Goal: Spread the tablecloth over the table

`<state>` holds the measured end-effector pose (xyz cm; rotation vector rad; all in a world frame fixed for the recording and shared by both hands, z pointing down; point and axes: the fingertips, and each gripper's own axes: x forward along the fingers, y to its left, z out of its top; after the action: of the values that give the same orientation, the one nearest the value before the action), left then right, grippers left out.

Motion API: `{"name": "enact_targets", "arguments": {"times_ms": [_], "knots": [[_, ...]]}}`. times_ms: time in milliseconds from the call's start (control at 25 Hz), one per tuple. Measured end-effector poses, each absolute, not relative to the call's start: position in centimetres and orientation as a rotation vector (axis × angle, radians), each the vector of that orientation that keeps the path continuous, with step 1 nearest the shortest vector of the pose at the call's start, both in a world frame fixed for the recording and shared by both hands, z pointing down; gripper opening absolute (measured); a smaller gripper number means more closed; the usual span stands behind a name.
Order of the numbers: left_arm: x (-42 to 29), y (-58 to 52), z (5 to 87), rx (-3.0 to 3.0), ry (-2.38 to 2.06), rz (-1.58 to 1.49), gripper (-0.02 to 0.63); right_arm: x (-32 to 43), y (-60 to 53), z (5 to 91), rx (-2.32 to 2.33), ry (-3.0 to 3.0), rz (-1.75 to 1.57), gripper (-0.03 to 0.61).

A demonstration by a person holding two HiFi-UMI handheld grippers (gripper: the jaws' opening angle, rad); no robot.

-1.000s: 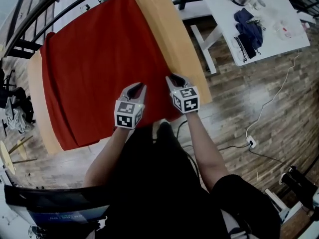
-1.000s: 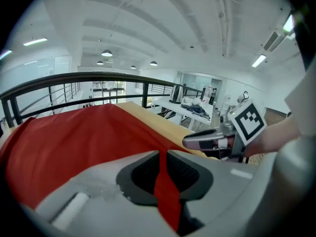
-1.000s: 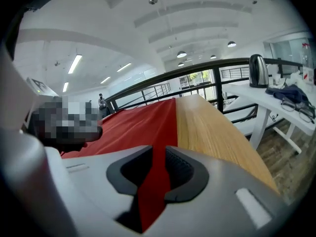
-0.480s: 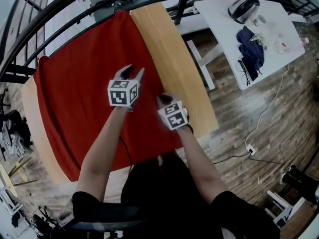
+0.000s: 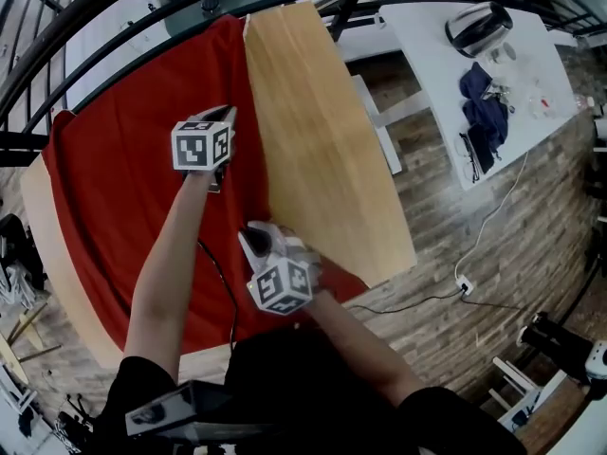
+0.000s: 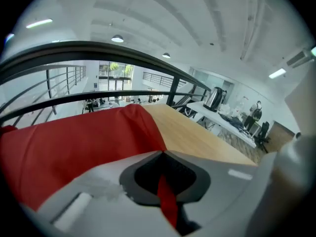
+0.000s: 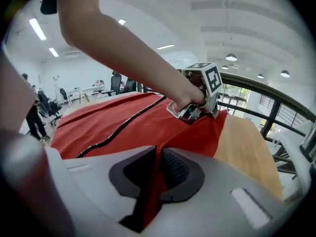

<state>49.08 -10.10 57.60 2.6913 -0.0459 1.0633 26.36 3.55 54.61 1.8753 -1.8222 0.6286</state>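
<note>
While pinching a thin strip of the tablecloth (image 6: 74, 142) in the left gripper (image 6: 162, 154), jaws clenched right down on it, reaching out over the middle of the table (image 5: 313, 131) to where the red edge meets bare wood. Gripping there, probably, to haul that edge across toward the table's uncovered right side. Pinching a second fold in the right gripper (image 7: 158, 154), close to the table's near edge; easing those jaws apart at this instant, yet with red fabric caught between the pads (no gap showing beside it). Taking hold at two spots along one edge, most likely to drag the cloth square instead of bunching a single corner. Covering only the table's left and middle for now, with a narrow wooden strip showing along the left edge and a wide bare band down the right. Rumpled a little toward the table's far left corner. Judged well short of done: needs shifting rightward, then smoothing. Risk of skewing, or of baring the table's left side further, if tugged unevenly. Beyond the table's right side, well apart, a white desk (image 5: 417, 45) on plank floor (image 5: 493, 235).
</note>
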Motion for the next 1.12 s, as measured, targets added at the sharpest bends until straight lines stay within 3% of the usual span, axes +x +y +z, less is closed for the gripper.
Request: {"name": "enact_targets", "arguments": {"times_ms": [160,360,560,760,920,1120], "knots": [[44.9,-15.4,57.8,2.614,-0.160,1.017,0.008,27.0,2.8,54.1,1.835,-2.092,0.820,0.156],[41.1,-19.4,60.4,2.656,-0.184,1.173,0.009,38.9,0.3,51.6,2.097,-2.099,0.853,0.139],[40.2,-19.2,61.9,2.756,-0.172,1.279,0.012,49.4,-7.4,54.8,2.243,-1.870,0.859,0.095],[40.8,-18.9,62.1,2.809,-0.169,1.226,0.015,56.4,-15.7,58.0,2.213,-1.736,0.810,0.122],[40.3,-18.8,62.1,2.825,-0.178,1.209,0.014,59.3,-20.5,60.2,2.168,-1.670,0.848,0.199],[40.5,-19.2,61.5,2.851,-0.185,1.125,0.015,61.3,-22.5,61.3,2.104,-1.538,0.885,0.209]]}}
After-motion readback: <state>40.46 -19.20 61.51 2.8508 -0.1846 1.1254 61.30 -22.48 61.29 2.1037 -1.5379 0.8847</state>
